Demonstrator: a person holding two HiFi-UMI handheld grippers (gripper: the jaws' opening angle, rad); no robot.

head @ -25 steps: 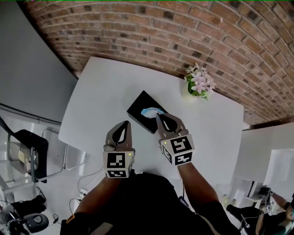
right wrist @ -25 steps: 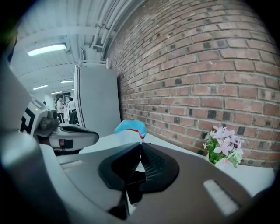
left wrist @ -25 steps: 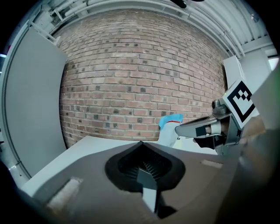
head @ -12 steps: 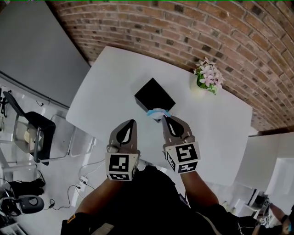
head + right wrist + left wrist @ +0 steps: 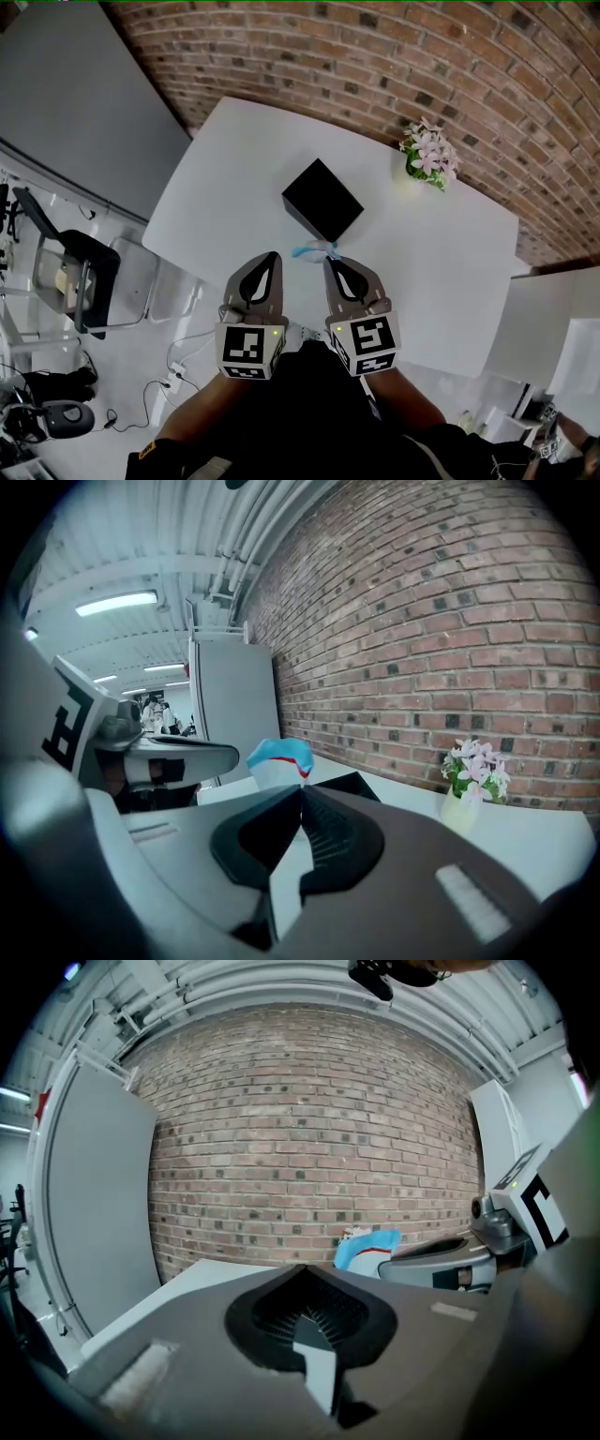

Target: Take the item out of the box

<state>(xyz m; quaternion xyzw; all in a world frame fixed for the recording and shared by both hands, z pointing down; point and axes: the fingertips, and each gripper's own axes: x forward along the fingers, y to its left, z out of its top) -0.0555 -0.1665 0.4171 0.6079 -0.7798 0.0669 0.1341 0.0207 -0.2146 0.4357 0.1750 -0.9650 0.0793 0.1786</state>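
A black box (image 5: 322, 200) sits on the white table (image 5: 450, 253); its corner also shows in the right gripper view (image 5: 354, 784). My right gripper (image 5: 328, 260) is shut on a small blue and white packet (image 5: 313, 249) with a red stripe (image 5: 281, 759), held in the air just nearer than the box. The packet (image 5: 367, 1247) also shows in the left gripper view, sticking out past the right gripper (image 5: 441, 1265). My left gripper (image 5: 272, 256) hangs beside it on the left, jaws together with nothing between them (image 5: 305, 1269).
A pot of pink flowers (image 5: 427, 159) stands at the table's far right, by the brick wall (image 5: 473, 778). A black chair (image 5: 80, 272) and cables lie on the floor to the left, below the table's near edge.
The right gripper has drawn back toward me with the packet, from over the box to clear of it. The left gripper stayed beside it.
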